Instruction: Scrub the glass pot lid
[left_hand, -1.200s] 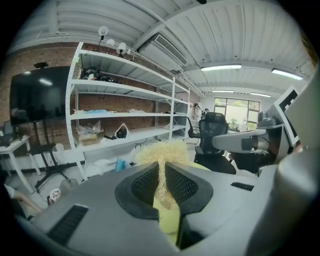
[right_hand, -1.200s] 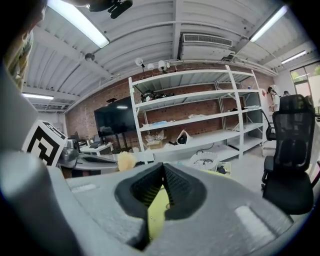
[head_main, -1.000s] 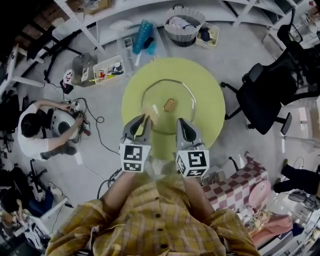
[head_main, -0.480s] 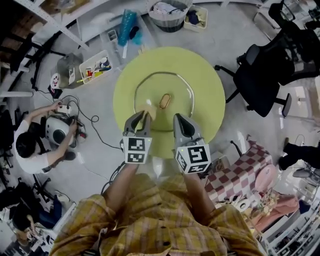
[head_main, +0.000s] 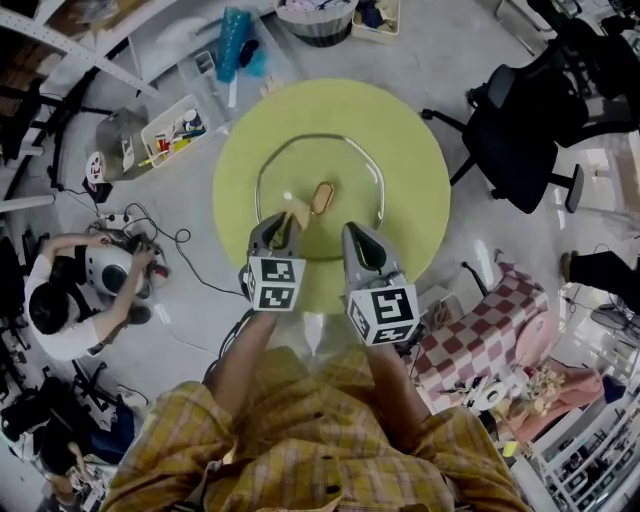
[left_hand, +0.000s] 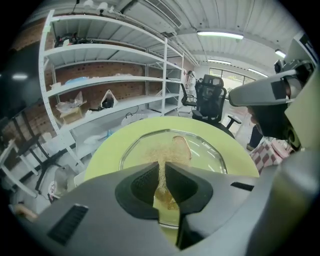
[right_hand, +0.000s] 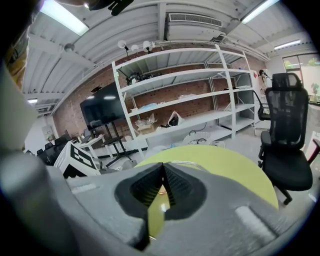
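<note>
Worry is the lid (head_main: 345, 180), lying flat in the middle of the desk (head_main: 412, 140), skating away when I scrub, since my left gripper (head_main: 283, 226) only has its jaws pinched on the sponge (head_main: 297, 213) and my right gripper (head_main: 357, 241) is closed on nothing.

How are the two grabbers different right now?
The left gripper has its jaws pinching a tan scrubber on the glass pot lid; the right gripper has its jaws shut, nothing seen between them. The left gripper reaches over the glass; the right gripper stops at its near rim. Both point away over the green table.
</note>
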